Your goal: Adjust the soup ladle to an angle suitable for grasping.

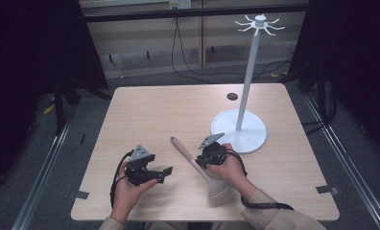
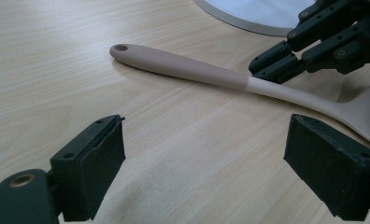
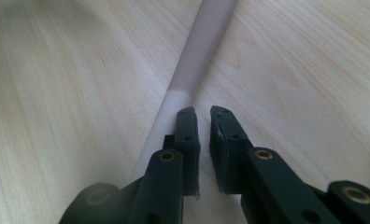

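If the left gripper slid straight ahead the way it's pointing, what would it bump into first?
Probably the spoon. The left gripper has its jaws wide open over bare table, and the spoon's handle lies across the path ahead. The right gripper sits at that handle, farther right.

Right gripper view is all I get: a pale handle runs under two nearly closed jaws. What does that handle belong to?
Observer: A spatula lying flat on the table, its white blade toward the person.
Operator: Where is the other hand-held gripper?
Observer: The left hand-held gripper has its jaws wide apart, aimed at the spatula's handle, with nothing between them.
Operator: Is there anywhere to hang the spatula?
Observer: A white stand with hooks at its top rises from a round base just beyond the right hand-held gripper.
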The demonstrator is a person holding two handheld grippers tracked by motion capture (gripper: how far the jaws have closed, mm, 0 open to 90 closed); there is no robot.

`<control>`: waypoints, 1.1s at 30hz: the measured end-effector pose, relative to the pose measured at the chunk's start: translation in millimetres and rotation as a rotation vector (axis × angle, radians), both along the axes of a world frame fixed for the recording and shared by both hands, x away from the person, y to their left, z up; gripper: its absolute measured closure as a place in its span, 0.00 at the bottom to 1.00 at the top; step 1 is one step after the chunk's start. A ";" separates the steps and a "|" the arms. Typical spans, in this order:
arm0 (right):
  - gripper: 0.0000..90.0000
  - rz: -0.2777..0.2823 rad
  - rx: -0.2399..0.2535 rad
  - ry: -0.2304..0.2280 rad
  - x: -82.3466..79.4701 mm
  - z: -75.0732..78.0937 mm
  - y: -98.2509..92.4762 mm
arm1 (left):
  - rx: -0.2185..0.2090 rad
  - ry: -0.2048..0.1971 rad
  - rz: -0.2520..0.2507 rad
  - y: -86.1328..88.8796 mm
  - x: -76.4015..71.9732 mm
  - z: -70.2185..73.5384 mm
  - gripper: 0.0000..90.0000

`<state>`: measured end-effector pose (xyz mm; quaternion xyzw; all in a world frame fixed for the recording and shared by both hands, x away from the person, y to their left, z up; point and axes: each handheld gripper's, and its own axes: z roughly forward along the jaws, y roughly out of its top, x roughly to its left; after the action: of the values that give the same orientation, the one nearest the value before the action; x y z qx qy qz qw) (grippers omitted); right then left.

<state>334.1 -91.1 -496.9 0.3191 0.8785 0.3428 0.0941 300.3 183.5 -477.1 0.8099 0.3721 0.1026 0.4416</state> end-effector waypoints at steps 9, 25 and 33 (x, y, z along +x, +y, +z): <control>0.82 -0.008 -0.017 0.006 0.2 4.2 -2.8 | -0.002 -0.007 0.005 0.6 -0.4 1.2 0.13; 0.74 -0.045 -0.035 0.066 -2.7 33.5 -4.8 | 0.013 -0.006 0.006 -0.8 -0.8 0.4 0.13; 0.72 -0.063 -0.074 0.157 -5.2 39.4 7.1 | 0.014 -0.008 -0.001 -1.4 -0.9 -0.5 0.13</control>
<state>328.9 -84.0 -457.5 0.3686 0.8848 0.2811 0.0472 299.4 182.1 -477.6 0.8128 0.3691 0.1082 0.4376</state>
